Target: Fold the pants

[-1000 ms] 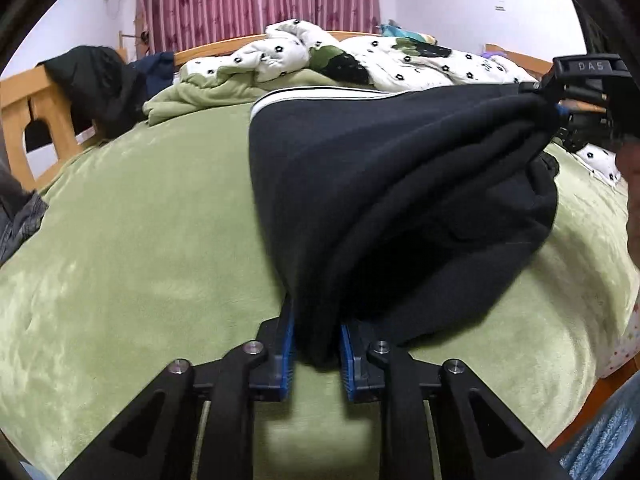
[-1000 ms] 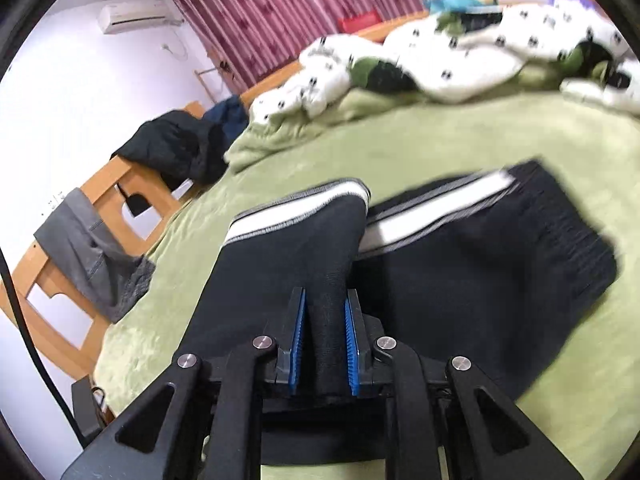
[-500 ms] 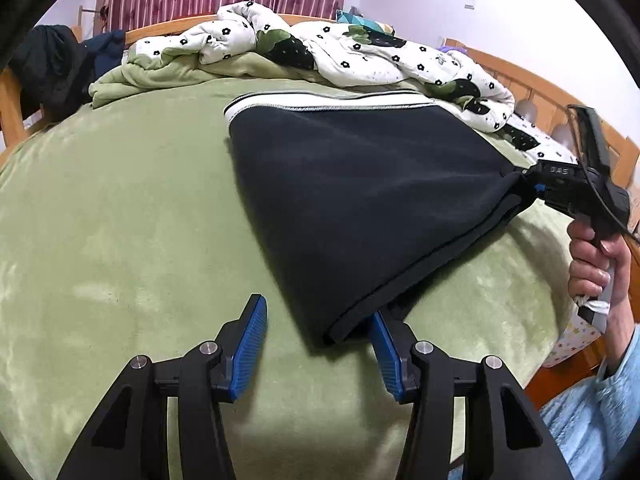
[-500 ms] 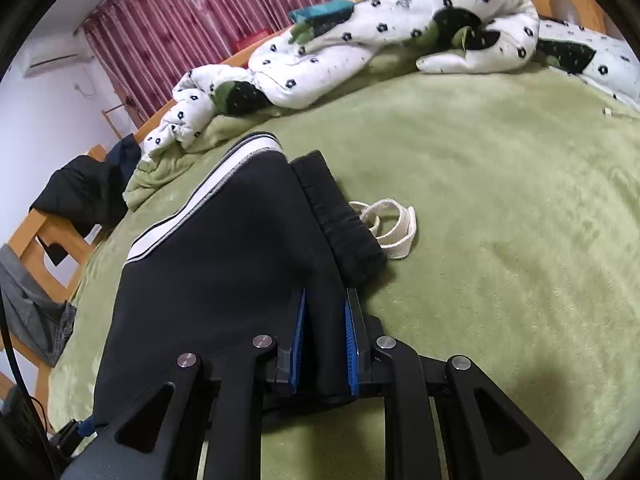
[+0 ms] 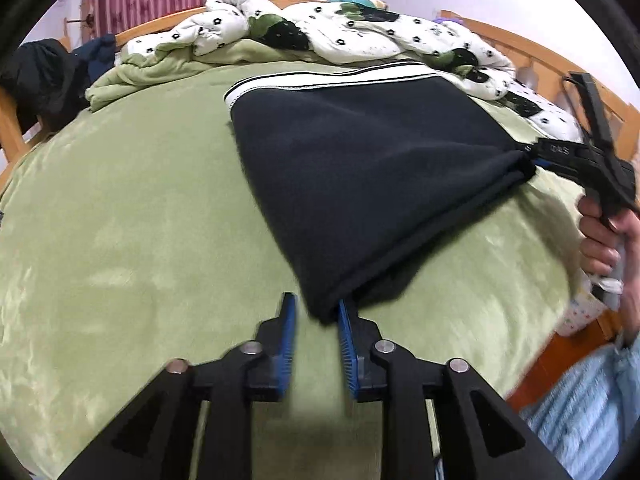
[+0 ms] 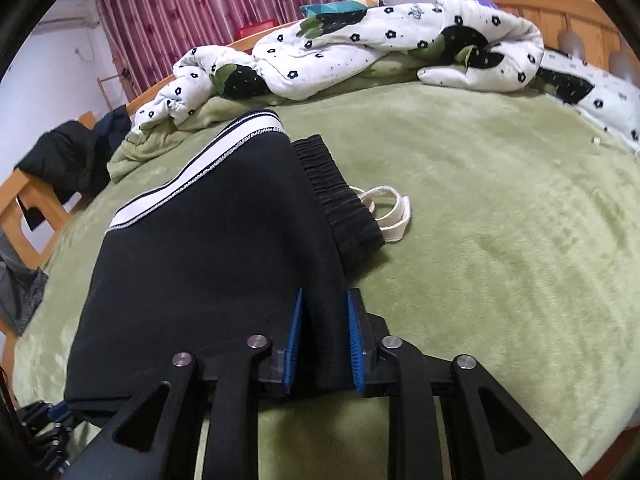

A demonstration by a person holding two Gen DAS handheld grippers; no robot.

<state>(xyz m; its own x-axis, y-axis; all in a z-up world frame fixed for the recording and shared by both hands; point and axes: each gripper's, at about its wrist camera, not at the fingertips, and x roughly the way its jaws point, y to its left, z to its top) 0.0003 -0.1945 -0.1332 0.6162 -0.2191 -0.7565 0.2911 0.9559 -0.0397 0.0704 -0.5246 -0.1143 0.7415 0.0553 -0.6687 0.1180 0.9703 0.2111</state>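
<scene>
Black pants point(image 5: 360, 184) with a white side stripe point(image 6: 188, 178) lie folded over on the green bed cover point(image 5: 120, 240). My left gripper point(image 5: 314, 320) is open; the near folded corner of the pants lies between its blue pads, touching the right pad point(image 5: 346, 340). My right gripper point(image 6: 322, 334) is shut on the other near corner of the pants point(image 6: 224, 264); it shows in the left wrist view point(image 5: 560, 156), held by a hand. The black waistband point(image 6: 340, 200) and a white drawstring point(image 6: 390, 210) stick out beside the fold.
A white flower-print quilt point(image 6: 360, 44) and a bunched green blanket point(image 5: 160, 72) lie along the far side of the bed. A wooden bed frame point(image 6: 560, 8) rings the bed. Dark clothes point(image 6: 64, 156) hang on the frame at the left.
My left gripper let go of the pants corner, opened wide, then narrowed somewhat around the corner. The right gripper kept its hold and laid the fold flat on the bed.
</scene>
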